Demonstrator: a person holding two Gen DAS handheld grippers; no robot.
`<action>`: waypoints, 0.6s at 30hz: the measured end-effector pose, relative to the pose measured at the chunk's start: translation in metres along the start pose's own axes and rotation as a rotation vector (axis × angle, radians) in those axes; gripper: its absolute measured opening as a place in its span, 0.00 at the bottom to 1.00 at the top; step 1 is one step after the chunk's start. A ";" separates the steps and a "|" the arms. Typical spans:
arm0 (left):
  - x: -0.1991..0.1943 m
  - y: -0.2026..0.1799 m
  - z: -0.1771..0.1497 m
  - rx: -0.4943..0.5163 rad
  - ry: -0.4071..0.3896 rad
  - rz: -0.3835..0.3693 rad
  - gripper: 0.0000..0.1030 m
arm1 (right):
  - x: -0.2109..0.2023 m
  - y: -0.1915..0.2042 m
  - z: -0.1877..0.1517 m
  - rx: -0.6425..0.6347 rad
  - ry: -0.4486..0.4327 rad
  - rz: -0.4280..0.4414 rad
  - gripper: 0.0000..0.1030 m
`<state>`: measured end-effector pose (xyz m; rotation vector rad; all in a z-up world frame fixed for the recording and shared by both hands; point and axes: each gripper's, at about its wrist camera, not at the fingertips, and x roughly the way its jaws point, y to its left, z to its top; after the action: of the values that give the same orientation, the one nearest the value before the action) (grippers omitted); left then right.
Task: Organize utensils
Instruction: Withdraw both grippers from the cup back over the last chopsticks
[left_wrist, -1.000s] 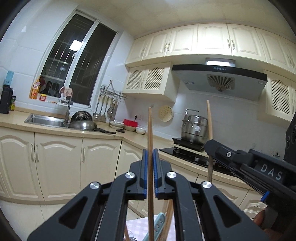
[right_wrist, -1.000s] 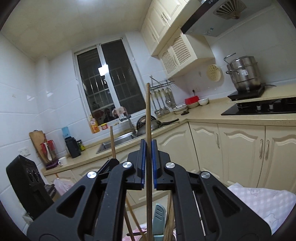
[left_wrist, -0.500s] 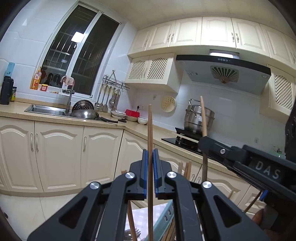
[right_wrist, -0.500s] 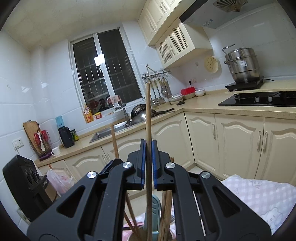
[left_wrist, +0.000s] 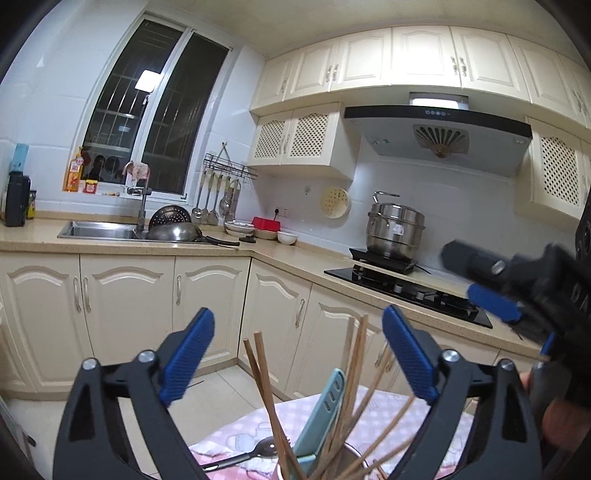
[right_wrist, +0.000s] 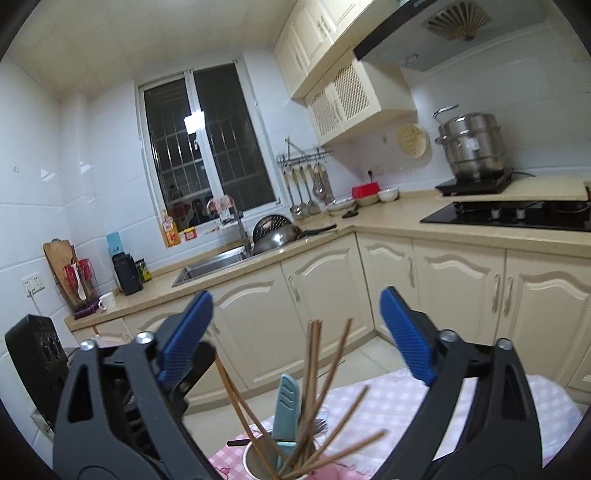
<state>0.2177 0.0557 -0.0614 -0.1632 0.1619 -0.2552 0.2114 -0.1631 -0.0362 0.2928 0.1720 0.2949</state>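
Both the left gripper (left_wrist: 297, 347) and right gripper (right_wrist: 295, 328) are opening wide, empty, above the round metal utensil cup (right_wrist: 255, 459), where brown wooden chopsticks (right_wrist: 314, 373) stand loosely, gathered upright for storage

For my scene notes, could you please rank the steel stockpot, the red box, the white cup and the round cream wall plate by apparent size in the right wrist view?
1. Steel stockpot, largest.
2. Round cream wall plate.
3. Red box.
4. White cup, though it looks close to the box, and its different distance from the camera makes that order unsure.
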 end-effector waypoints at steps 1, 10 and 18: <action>-0.004 -0.003 0.001 0.013 0.006 0.006 0.92 | -0.005 -0.003 0.003 0.001 -0.001 -0.001 0.94; -0.037 -0.027 0.008 0.061 0.051 0.028 0.96 | -0.045 -0.045 0.017 0.034 0.062 -0.052 0.94; -0.057 -0.045 -0.002 0.060 0.110 0.037 0.96 | -0.065 -0.083 0.000 0.060 0.190 -0.110 0.94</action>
<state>0.1526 0.0270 -0.0471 -0.0862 0.2656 -0.2323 0.1714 -0.2590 -0.0541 0.3138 0.3837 0.2089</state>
